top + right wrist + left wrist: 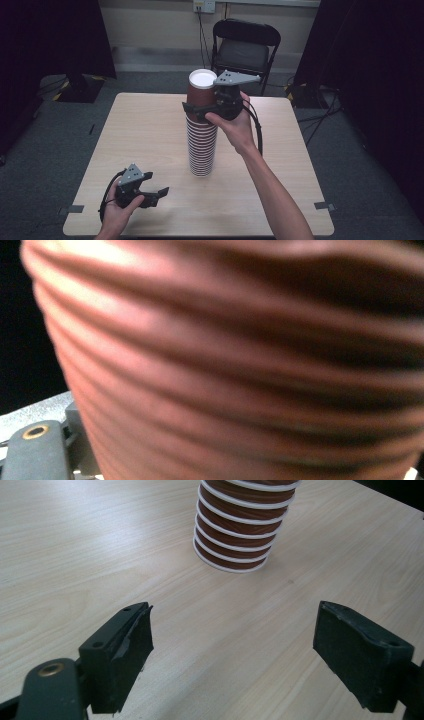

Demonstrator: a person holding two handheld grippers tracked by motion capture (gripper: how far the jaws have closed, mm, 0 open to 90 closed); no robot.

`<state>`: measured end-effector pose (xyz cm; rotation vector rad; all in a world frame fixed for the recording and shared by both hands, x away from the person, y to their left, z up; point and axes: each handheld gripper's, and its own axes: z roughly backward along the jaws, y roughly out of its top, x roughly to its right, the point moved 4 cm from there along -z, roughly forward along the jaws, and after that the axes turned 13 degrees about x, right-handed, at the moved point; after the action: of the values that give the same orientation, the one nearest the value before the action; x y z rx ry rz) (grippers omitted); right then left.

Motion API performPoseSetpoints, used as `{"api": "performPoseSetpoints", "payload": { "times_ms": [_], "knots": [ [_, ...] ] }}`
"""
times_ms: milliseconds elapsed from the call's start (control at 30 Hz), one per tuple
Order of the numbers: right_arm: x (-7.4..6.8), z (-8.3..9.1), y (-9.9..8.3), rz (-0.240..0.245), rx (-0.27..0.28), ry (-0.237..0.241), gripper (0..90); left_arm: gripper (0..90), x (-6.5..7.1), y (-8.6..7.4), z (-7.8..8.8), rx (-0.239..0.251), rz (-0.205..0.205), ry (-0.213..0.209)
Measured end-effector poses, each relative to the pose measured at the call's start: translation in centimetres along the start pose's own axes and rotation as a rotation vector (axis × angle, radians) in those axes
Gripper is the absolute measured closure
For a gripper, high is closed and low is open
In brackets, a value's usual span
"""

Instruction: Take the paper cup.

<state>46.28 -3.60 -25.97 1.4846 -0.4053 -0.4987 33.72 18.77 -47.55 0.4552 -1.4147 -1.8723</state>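
A tall stack of brown ribbed paper cups (pixel 201 145) with white rims stands upside down at the table's middle; its lowest rims (pixel 235 540) show at the top of the left gripper view. My right gripper (pixel 200 107) is shut on the top cup (pixel 201 90), whose ribbed brown wall (pixel 240 370) sits blurred right in front of its camera. My left gripper (pixel 157 195) is held near the front left edge, low over the table. It is open, its two black pads (pixel 132 645) wide apart with bare wood between them.
The light wooden table (pixel 140 130) has open room on both sides of the stack. A black folding chair (pixel 242 45) stands behind the far edge. Dark curtains hang at left and right, and cables lie on the grey floor.
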Motion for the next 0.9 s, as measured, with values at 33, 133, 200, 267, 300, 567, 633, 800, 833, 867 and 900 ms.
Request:
{"api": "performPoseSetpoints", "payload": {
  "times_ms": [33,133,200,267,300,567,633,800,833,867,900],
  "knots": [
    [0.0,0.0,0.0,0.006,-0.001,-0.002,11.2,15.8,0.0,0.0,0.0,-0.001,-0.001,0.001],
    [-0.1,-0.1,-0.2,0.017,-0.014,-0.006,11.0,15.8,0.0,0.0,0.0,-0.004,-0.002,0.003],
    [-0.1,0.0,-0.1,0.014,-0.013,-0.006,11.4,15.8,0.0,0.0,0.0,-0.004,-0.001,0.002],
    [-0.1,0.0,-0.1,0.017,-0.008,-0.006,11.9,15.8,0.0,0.0,0.0,-0.005,0.001,0.003],
    [-0.1,0.0,0.0,0.017,-0.005,-0.008,12.2,15.8,0.0,-0.1,-0.1,-0.005,0.002,0.003],
    [-0.1,0.1,0.1,0.023,0.008,-0.007,12.9,15.8,-0.1,-0.1,-0.1,-0.007,0.007,0.007],
    [-0.1,0.2,0.4,0.020,0.025,-0.010,13.0,15.8,-0.1,-0.1,-0.1,-0.007,0.007,0.007],
    [-0.1,0.3,0.9,0.025,0.033,-0.006,13.2,15.9,0.0,-0.1,-0.2,-0.009,0.008,0.006],
    [-0.1,0.3,0.9,0.025,0.033,-0.006,13.2,15.9,0.0,-0.1,-0.2,-0.009,0.008,0.006],
    [-0.1,0.4,1.2,0.016,0.040,-0.004,13.4,15.9,0.0,-0.1,-0.2,-0.009,0.008,0.006],
    [-0.1,0.4,1.2,0.017,0.044,-0.003,13.4,15.9,0.0,-0.1,-0.2,-0.009,0.008,0.006]
  ]
}}
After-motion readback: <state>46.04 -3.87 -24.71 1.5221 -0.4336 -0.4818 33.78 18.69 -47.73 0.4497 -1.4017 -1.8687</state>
